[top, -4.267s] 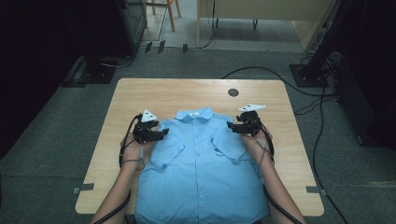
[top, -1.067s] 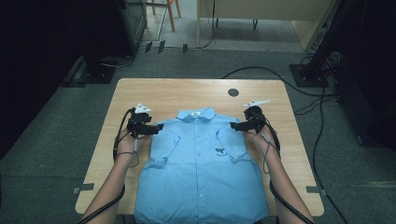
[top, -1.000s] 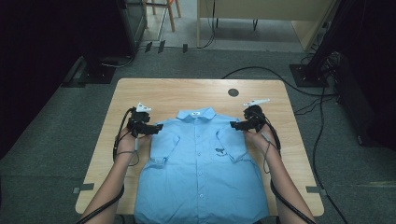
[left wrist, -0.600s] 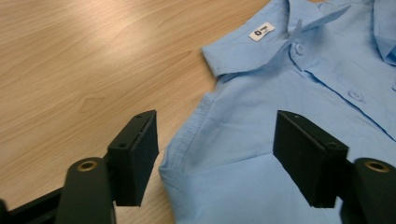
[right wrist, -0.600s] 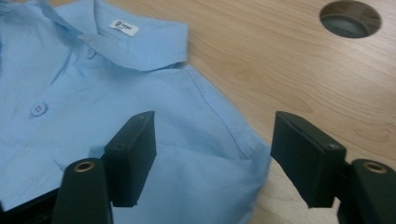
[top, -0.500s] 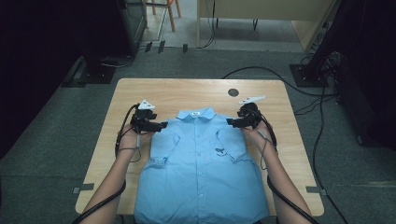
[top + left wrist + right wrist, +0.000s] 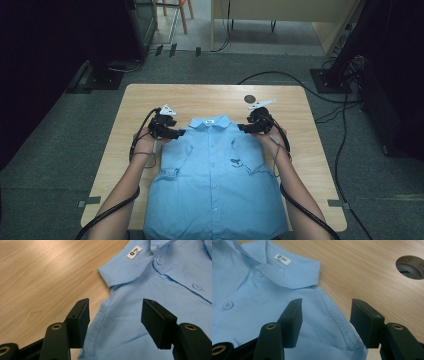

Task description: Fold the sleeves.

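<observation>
A light blue short-sleeved shirt (image 7: 215, 185) lies buttoned and face up on the wooden table (image 7: 200, 100), collar at the far end. My left gripper (image 7: 176, 133) sits at the shirt's left shoulder, next to the collar. In the left gripper view its jaws (image 7: 115, 310) have just been closing and stand apart over the shoulder seam of the shirt (image 7: 162, 290), pads not pressing on cloth. My right gripper (image 7: 244, 128) mirrors it at the other shoulder. Its jaws (image 7: 325, 310) have also just been closing and straddle the seam of the shirt (image 7: 249, 290), open.
A round cable hole (image 7: 249, 98) lies in the table beyond the right gripper, also seen as the hole (image 7: 410, 267) in the right gripper view. Bare wood (image 7: 37, 277) flanks the shirt. Cables trail over the carpet (image 7: 60, 150) around the table.
Over the last second both grippers have slid inward from the shirt's outer shoulders toward the collar. The shirt lies as before.
</observation>
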